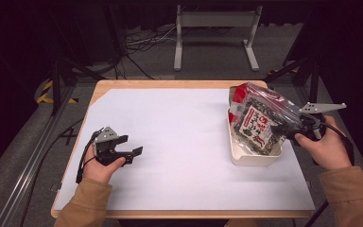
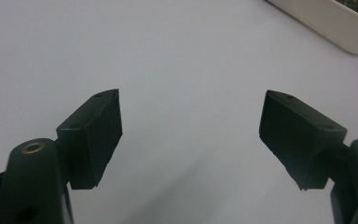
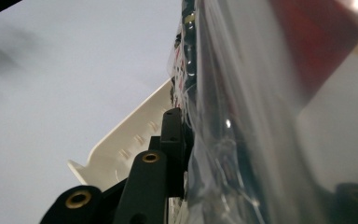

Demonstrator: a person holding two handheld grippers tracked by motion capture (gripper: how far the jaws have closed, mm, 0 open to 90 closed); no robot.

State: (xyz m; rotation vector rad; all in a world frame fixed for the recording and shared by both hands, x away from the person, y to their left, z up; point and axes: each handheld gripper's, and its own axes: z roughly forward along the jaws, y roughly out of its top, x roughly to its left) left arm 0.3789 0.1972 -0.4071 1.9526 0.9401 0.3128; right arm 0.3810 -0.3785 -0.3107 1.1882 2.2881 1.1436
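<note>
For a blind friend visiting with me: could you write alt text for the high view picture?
A person's right gripper clamps a clear plastic snack bag with a red top over a white rectangular plastic tray at the right of a white-covered wooden table. The left gripper rests open at the left, holding nothing.

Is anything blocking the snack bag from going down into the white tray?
Nothing visible does. The right claw is shut on the snack bag, which sits tilted over the white tray, its lower part apparently already inside. I can see nothing else in the tray. The left claw waits open, far off on the white table cover.
</note>
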